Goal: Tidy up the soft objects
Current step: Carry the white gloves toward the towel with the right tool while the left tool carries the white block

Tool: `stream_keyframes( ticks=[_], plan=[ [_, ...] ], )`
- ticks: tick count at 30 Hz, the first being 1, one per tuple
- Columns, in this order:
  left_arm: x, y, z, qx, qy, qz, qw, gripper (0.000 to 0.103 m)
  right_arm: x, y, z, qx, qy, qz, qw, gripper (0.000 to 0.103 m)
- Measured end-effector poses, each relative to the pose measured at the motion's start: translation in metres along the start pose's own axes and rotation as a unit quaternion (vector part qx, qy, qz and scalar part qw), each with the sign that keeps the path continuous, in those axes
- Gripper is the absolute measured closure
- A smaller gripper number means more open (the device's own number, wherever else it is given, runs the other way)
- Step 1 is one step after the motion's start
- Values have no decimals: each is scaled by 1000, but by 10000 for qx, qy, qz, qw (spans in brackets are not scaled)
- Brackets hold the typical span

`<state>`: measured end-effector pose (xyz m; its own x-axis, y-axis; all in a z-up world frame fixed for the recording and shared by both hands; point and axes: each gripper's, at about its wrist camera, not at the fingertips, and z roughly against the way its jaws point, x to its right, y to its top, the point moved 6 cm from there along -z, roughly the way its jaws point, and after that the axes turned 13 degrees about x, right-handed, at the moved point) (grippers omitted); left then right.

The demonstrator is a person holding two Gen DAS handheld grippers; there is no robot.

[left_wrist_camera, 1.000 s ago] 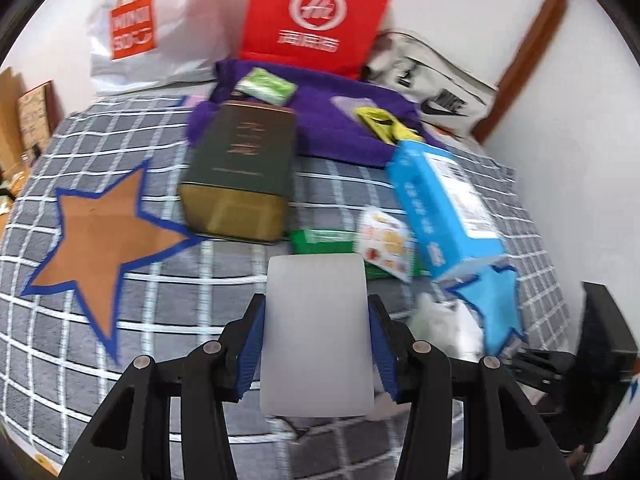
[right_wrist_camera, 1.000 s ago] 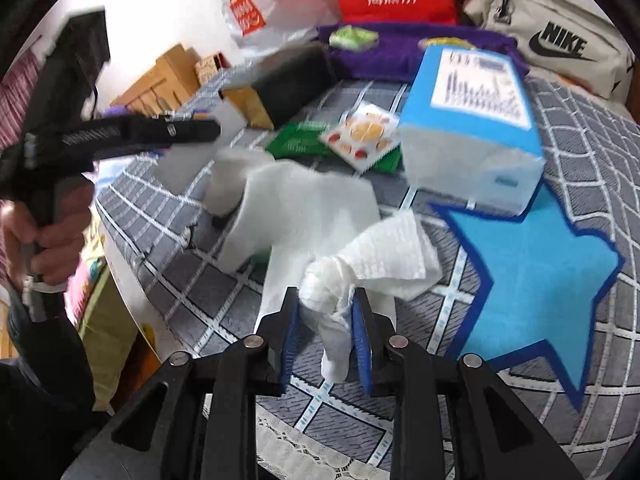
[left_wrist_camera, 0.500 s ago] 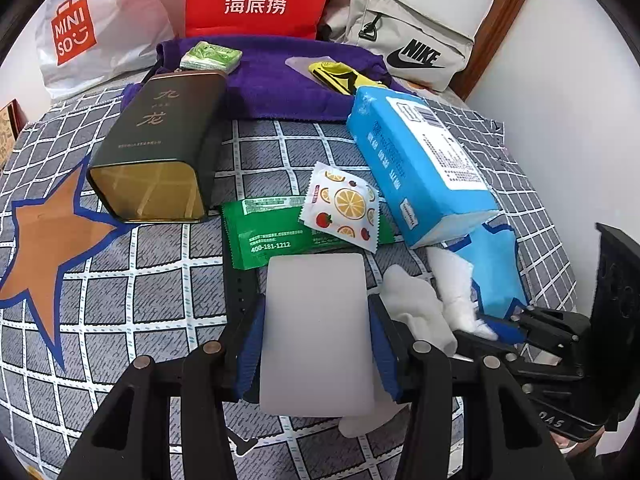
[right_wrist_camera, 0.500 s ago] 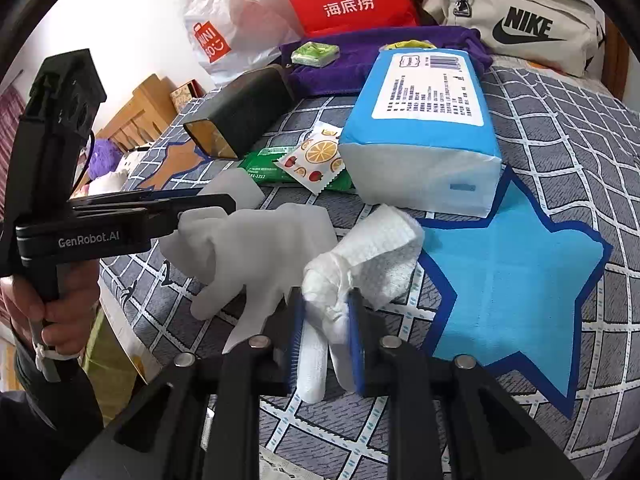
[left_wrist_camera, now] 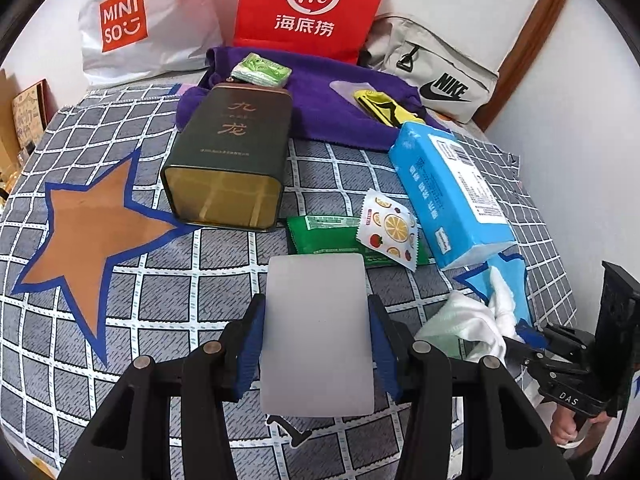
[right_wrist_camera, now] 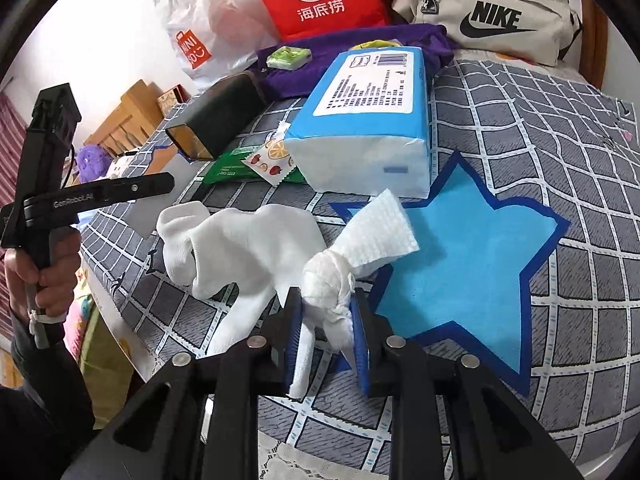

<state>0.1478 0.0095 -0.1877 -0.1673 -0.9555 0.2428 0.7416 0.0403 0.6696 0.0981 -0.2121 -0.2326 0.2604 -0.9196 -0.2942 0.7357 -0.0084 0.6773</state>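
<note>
My left gripper (left_wrist_camera: pixel 316 320) is shut on a flat pale grey pad (left_wrist_camera: pixel 318 332) and holds it above the checked cloth. My right gripper (right_wrist_camera: pixel 326 320) is shut on a knotted white tissue (right_wrist_camera: pixel 328 284), whose loose end (right_wrist_camera: pixel 380 232) reaches onto the blue star (right_wrist_camera: pixel 472 272). A white sock (right_wrist_camera: pixel 240 248) lies just left of the right gripper, touching the tissue. The sock and tissue also show in the left wrist view (left_wrist_camera: pixel 468 320), beside the right gripper (left_wrist_camera: pixel 560 360).
A blue tissue pack (left_wrist_camera: pixel 448 188), a fruit-print sachet (left_wrist_camera: pixel 386 228), a green packet (left_wrist_camera: pixel 328 236) and a dark tin (left_wrist_camera: pixel 232 152) lie mid-cloth. An orange star (left_wrist_camera: pixel 92 232) is at left. Purple towel (left_wrist_camera: pixel 320 96), bags and the wall stand behind.
The left gripper's view has swung back left, so the orange star shows again. The right gripper has lifted the knotted tissue slightly and shifted toward the blue star.
</note>
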Motion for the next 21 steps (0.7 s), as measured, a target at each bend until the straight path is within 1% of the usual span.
stream_keyframes(
  ticks=[1, 2, 3, 4, 7, 8, 9, 10, 11, 13, 15, 19, 21],
  plan=[
    [0, 0, 1, -5, 17, -14, 10000, 56, 1, 2, 2, 27, -32, -29, 10000, 65],
    [-1, 0, 1, 0, 40, -20, 10000, 56, 3, 3, 4, 76, -38, -72, 9999, 62],
    [-1, 0, 3, 9, 50, -5, 10000, 56, 4, 5, 7, 119, -45, -126, 9998, 56],
    [-3, -1, 3, 11, 54, 21, 10000, 56, 6, 7, 8, 149, -59, -180, 9997, 53],
    [-8, 0, 4, 11, 84, 104, 9999, 56, 10, 15, 3, 207, -93, -326, 9992, 53],
    [-10, 0, 4, 9, 105, 123, 9999, 56, 9, 15, -4, 154, -72, -285, 9994, 55],
    [-11, 0, 4, 9, 116, 136, 9998, 56, 6, 15, -10, 127, -56, -210, 9997, 74],
    [-13, 0, 5, 10, 130, 158, 9998, 56, 5, 15, -12, 133, -49, -201, 9997, 84],
    [-15, 0, 6, 15, 140, 175, 9997, 56, 1, 18, -10, 245, -9, -181, 9995, 84],
    [-20, 0, 8, 23, 166, 215, 9996, 56, -9, 28, 4, 657, 193, -86, 9976, 84],
    [-25, 0, 9, 14, 193, 265, 9995, 56, -18, 38, 18, 904, 400, -29, 9951, 84],
    [-33, 3, 11, 34, 261, 363, 9990, 56, -21, 53, 36, 1173, 474, -78, 9919, 84],
    [-38, 4, 12, 59, 327, 395, 9987, 56, -17, 56, 39, 1149, 432, -118, 9924, 84]
  ],
)
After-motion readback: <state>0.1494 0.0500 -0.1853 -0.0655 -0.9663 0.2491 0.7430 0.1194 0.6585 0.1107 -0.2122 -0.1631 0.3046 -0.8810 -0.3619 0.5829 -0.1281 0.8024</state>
